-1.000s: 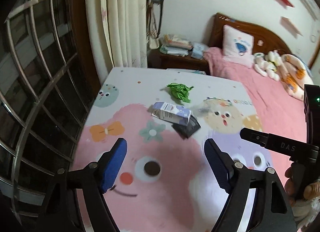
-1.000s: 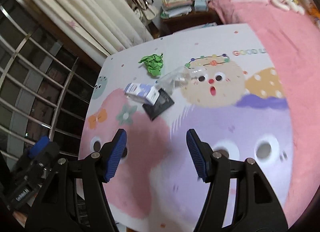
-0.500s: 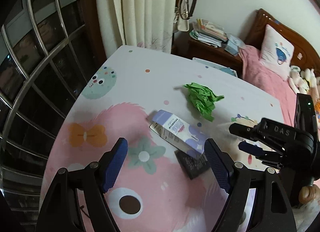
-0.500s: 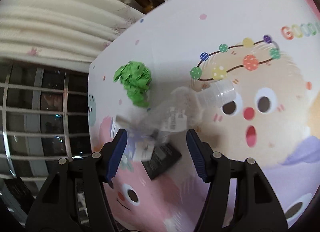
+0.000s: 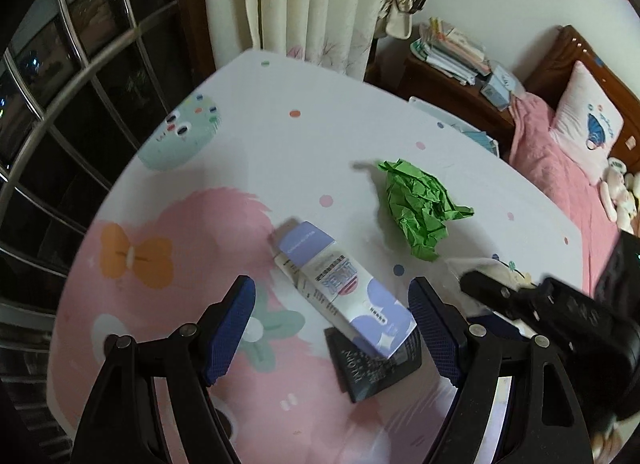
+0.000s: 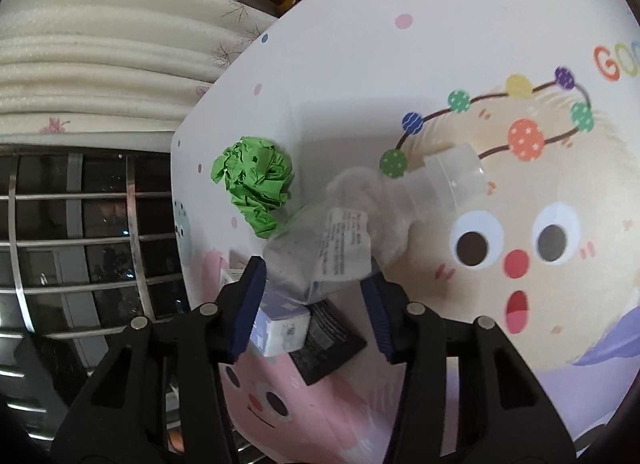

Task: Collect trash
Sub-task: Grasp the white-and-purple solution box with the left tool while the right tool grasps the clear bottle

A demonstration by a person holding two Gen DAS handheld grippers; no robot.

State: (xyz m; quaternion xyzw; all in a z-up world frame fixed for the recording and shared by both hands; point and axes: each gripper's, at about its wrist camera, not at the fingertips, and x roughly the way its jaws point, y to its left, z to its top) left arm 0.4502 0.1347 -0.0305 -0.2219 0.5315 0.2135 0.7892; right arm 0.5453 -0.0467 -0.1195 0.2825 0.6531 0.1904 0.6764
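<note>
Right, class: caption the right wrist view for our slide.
Right gripper closing around a crumpled clear plastic bottle, beside a green paper ball.

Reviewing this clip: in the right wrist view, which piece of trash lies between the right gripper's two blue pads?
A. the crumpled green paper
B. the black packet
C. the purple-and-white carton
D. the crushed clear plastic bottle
D: the crushed clear plastic bottle sits with its base between the closing jaws of the right gripper, while the crumpled green paper lies apart up-left and the purple-and-white carton and black packet lie below it.
</note>
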